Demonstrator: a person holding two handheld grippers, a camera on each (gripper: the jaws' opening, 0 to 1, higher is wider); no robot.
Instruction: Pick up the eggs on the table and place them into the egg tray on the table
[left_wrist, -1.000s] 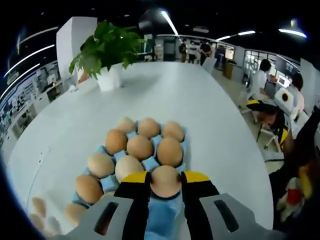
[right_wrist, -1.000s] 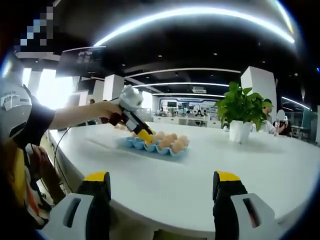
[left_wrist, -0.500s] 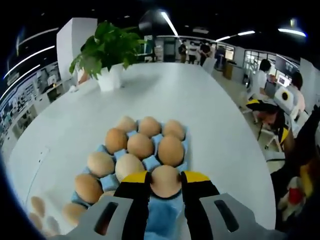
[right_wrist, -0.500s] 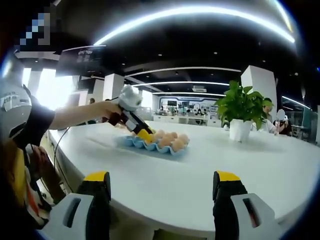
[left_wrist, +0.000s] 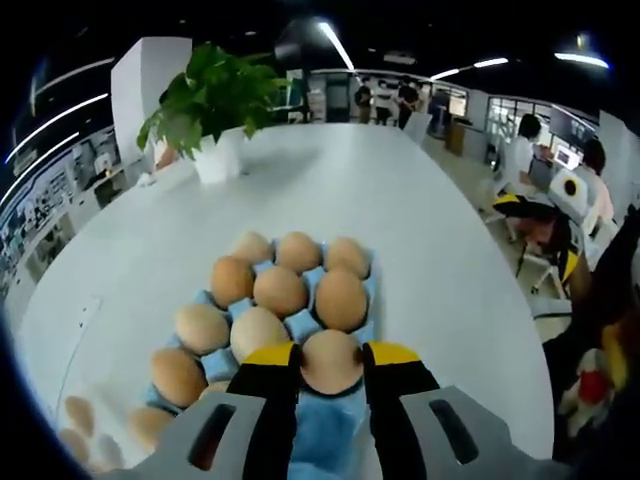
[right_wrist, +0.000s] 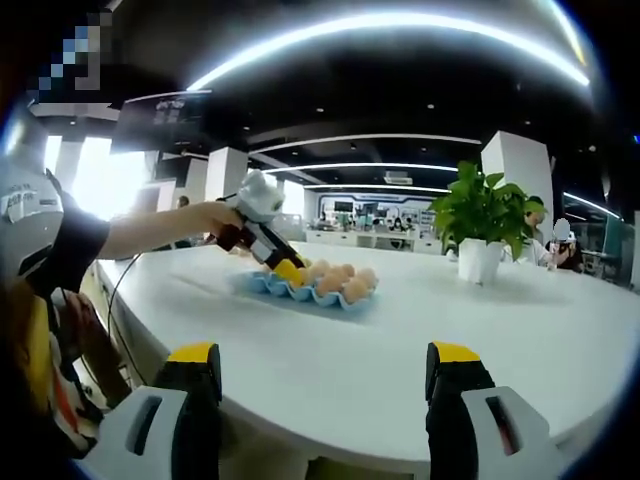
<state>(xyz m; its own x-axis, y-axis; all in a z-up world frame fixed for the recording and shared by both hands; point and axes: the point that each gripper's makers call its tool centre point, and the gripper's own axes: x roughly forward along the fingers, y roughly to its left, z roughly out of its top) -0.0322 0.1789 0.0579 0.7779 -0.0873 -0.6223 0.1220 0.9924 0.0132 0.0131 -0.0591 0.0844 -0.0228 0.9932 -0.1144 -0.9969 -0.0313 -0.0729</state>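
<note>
The left gripper (left_wrist: 331, 365) has its jaws closed on an egg (left_wrist: 331, 361), held over the near edge of the blue egg tray (left_wrist: 366, 322); the tray sits on the white worktop (left_wrist: 400, 220) with brown eggs in most cups; a few loose eggs (left_wrist: 78, 412) lie on the worktop beside it; the right gripper (right_wrist: 325, 375) hangs at the worktop's edge, well apart from the tray, its jaws wide and holding nothing; a potted plant (right_wrist: 481, 220) stands further along.

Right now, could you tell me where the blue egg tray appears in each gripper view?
Left gripper view: the egg tray lies low at centre, just ahead of the left gripper, which grips an egg.
Right gripper view: it sits left of centre, mid-height.
Shared landmark: the potted plant on the white table.
</note>
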